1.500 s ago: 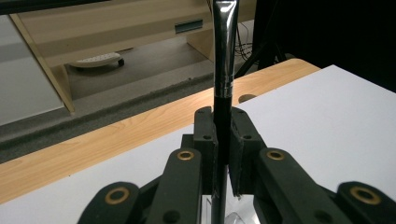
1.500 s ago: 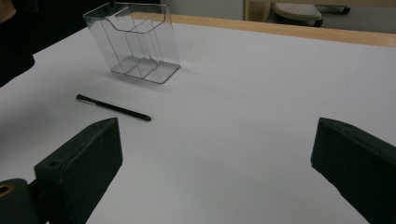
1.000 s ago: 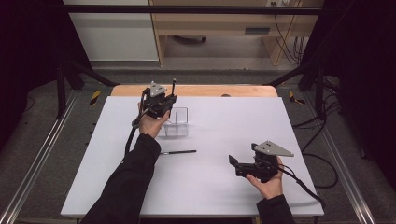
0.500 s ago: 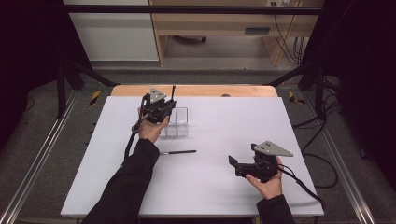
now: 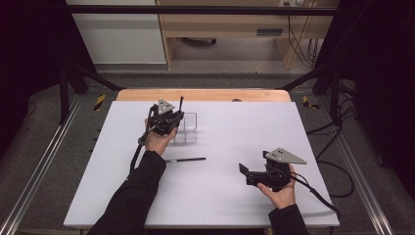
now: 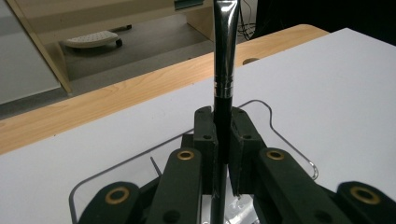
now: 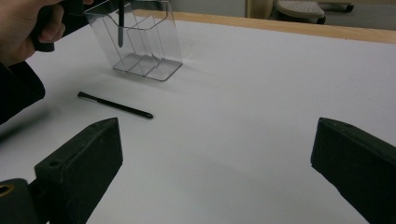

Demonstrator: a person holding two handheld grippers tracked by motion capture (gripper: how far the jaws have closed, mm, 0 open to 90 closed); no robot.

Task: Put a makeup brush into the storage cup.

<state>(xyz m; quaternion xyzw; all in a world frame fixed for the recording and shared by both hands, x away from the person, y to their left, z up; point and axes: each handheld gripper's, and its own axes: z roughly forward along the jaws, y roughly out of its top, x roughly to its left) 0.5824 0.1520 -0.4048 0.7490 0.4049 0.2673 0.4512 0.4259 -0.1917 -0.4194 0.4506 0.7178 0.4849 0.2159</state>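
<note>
At the far left of the bench (image 5: 313, 132), the left gripper (image 5: 169, 119), jaws clamped on an upright brush (image 6: 223, 79), holds its tip inside the clear organizer (image 7: 140, 42). Risk: a tilted brush catches a divider, tipping the light organizer. Right gripper (image 7: 215, 163) jaws stand wide, empty.

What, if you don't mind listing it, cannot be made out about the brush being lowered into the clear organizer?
- Held brush: its tip is cut off by the top edge in the left gripper view.
- Its lower end: blurred behind the clear organizer wall in the right gripper view.
- Left tool: its body hides the slot in the high view.
</note>
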